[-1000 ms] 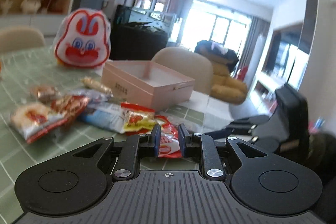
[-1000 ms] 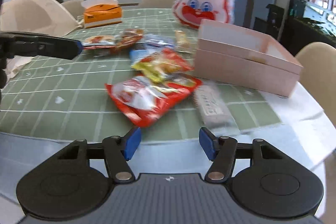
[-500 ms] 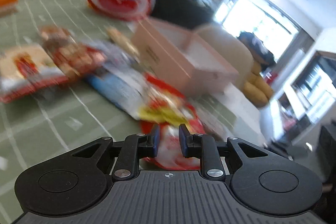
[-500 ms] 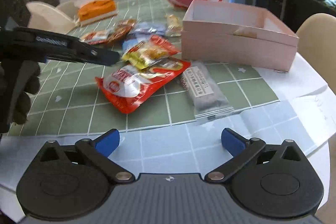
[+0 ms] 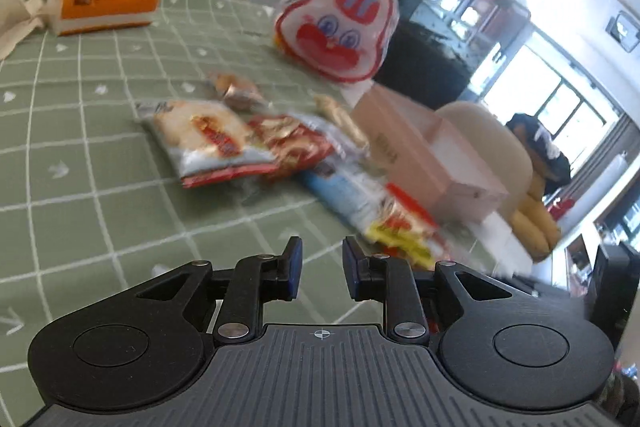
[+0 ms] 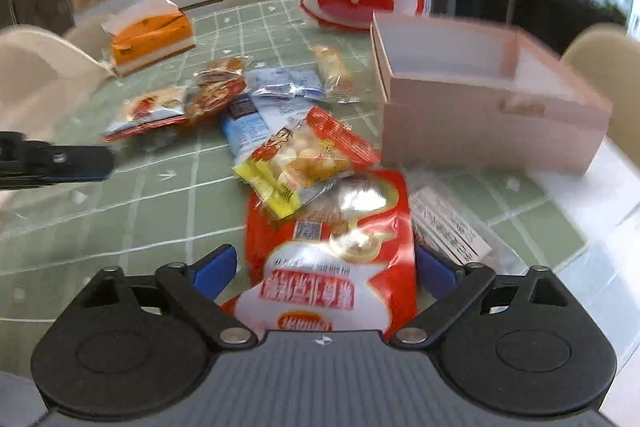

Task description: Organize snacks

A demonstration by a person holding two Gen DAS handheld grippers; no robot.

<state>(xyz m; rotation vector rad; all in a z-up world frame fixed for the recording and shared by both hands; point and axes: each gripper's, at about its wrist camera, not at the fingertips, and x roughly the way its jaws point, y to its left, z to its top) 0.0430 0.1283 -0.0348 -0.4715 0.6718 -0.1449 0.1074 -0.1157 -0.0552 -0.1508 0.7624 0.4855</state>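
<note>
The right gripper [image 6: 326, 267] has its jaws spread wide around the red-and-white snack bag [image 6: 332, 247], not yet clamped. The left gripper [image 5: 319, 265] hangs over the worktop [image 5: 120, 211], jaws narrowly parted and empty. Every packet lies outside the pink box [image 6: 480, 107], apparently empty, so sorting has barely begun. Motion blur smears labels; the bag's near end is hidden.
</note>
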